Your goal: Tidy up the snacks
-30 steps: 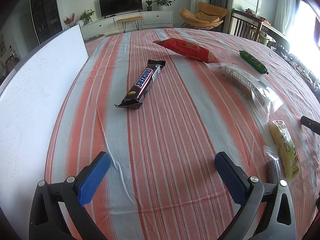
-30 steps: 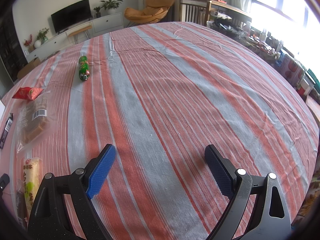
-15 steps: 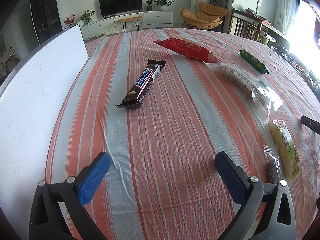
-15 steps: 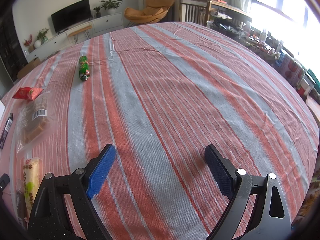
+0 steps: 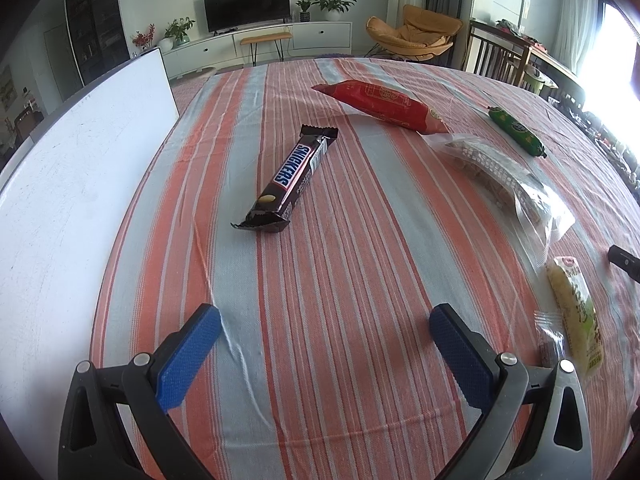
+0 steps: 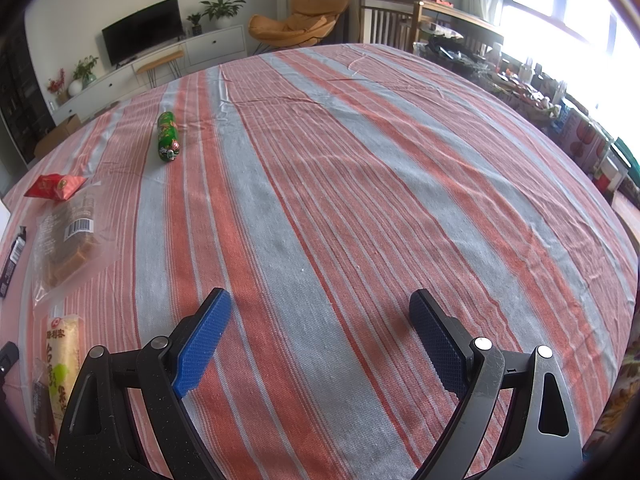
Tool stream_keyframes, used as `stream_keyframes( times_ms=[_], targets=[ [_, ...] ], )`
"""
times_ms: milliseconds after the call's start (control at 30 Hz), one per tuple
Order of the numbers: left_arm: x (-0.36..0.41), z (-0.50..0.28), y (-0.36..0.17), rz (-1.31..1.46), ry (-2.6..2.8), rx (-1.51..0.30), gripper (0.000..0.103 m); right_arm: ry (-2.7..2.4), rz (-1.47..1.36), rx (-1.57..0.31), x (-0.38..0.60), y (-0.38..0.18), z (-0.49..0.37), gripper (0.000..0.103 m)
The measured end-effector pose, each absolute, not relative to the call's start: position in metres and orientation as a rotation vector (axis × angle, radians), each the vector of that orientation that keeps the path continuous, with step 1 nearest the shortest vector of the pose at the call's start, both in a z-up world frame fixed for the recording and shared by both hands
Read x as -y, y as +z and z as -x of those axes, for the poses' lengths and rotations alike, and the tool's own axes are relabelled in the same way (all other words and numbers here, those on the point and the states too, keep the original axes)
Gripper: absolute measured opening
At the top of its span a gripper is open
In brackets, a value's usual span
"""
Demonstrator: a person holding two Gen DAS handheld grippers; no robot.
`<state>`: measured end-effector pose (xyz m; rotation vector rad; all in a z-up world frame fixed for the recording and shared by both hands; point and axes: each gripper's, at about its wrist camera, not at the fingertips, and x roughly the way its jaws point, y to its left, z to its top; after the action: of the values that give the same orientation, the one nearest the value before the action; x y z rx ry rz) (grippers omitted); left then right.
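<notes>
Striped orange-and-grey cloth (image 5: pixel 320 280) covers the bench. Your Snickers bar (image 5: pixel 290 180) lies ahead of the left tongs (image 5: pixel 324 348), well apart from them. Beyond it: red packet (image 5: pixel 380 106), then a clear bag of biscuits (image 5: pixel 504 176) just beside it, green sausage stick (image 5: pixel 516 131) farther right. A pale rice-cracker pack (image 5: pixel 576 312) and a small dark wrapped piece (image 5: pixel 550 340) lie touching near your right blue pad. White board (image 5: pixel 80 200) lies at the left. Left tongs gape wide, holding nothing. Right tongs (image 6: pixel 320 340) likewise spread, empty, over bare cloth.
</notes>
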<state>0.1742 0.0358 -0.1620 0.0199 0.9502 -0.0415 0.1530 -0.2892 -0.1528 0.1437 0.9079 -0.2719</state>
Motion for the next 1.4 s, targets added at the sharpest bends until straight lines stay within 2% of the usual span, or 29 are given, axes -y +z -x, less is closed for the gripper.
stream_keyframes(
  times_ms=[1400],
  targets=[
    [-0.0327,-0.1759,-0.1629,-0.014,-0.030,-0.949,0.103,-0.272,-0.143,-0.908,0.2892,-0.1530,-0.1530,0.093]
  ],
)
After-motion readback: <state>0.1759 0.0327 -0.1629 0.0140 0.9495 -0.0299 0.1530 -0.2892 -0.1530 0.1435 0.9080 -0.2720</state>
